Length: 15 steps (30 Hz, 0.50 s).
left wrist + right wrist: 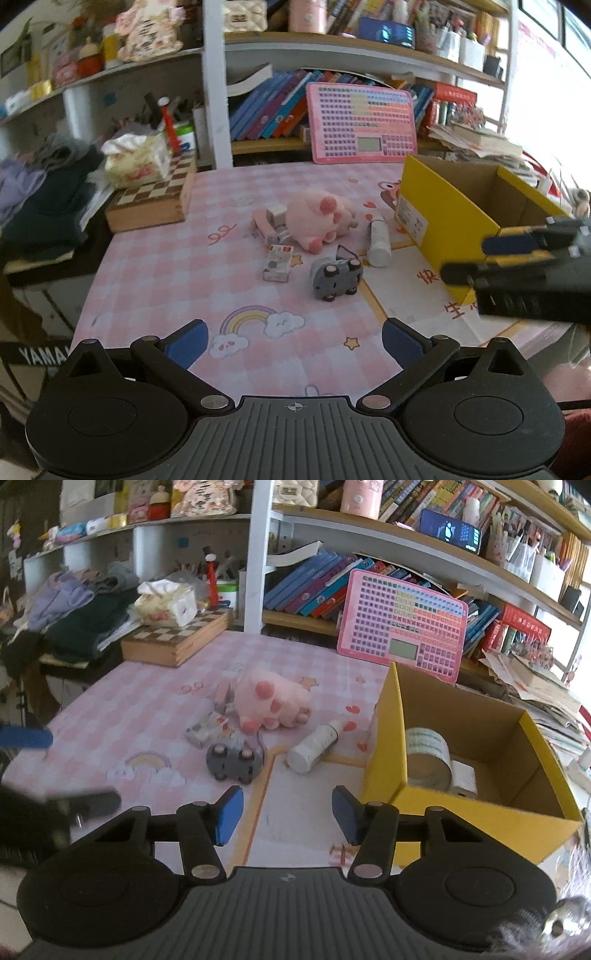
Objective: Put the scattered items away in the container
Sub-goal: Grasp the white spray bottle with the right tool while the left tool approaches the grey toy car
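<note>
Cluttered white bookshelves back a pink checked table mat. Right wrist view alone looks into the yellow cardboard box: a tape roll with white label strip lies inside; left view shows only its outer wall and brown inner wall. Left view alone shows the small white printed carton clearly. Scattered pile sits mid-mat, ahead of both grippers, touching neither: pink plush pig, white plastic bottle lying beside the box, grey toy car on its side nearest the grippers. Left gripper wide apart, nothing between the jaws, low over the mat. Right gripper partly closed, jaws holding nothing, box corner just right of its right finger; car and bottle just ahead.
</note>
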### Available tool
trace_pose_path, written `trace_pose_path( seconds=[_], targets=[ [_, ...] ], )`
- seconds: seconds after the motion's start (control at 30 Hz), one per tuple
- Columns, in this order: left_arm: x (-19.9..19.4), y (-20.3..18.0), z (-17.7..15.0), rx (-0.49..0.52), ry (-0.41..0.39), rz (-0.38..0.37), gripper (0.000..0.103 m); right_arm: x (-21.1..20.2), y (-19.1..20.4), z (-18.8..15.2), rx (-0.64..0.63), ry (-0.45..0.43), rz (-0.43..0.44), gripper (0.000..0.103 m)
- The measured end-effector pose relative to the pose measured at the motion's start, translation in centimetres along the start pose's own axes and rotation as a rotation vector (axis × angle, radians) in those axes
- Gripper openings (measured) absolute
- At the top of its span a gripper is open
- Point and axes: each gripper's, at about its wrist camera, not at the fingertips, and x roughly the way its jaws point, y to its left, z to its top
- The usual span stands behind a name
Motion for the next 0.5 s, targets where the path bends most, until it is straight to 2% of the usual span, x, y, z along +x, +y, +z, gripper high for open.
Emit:
trace_pose_path(
  seconds=[0.23,0.4,0.5],
  targets=[
    [2.7,-1.0,1.1,0.053,-0.007,-0.011,0.101,3.8,-0.2,2.9,0.072,0.049,0.008,0.051],
    [4.6,-1.3,1.7,0.057,-0.017,-0.038,0.101,6.7,-0.7,4.1,0.168,0.129,0.009,0.052],
    [5.8,-1.3,1.9,0.051,-0.020,-0.046,0.101,7.8,-0.8,4.8,0.177,0.139,-0.007,0.052]
  ],
)
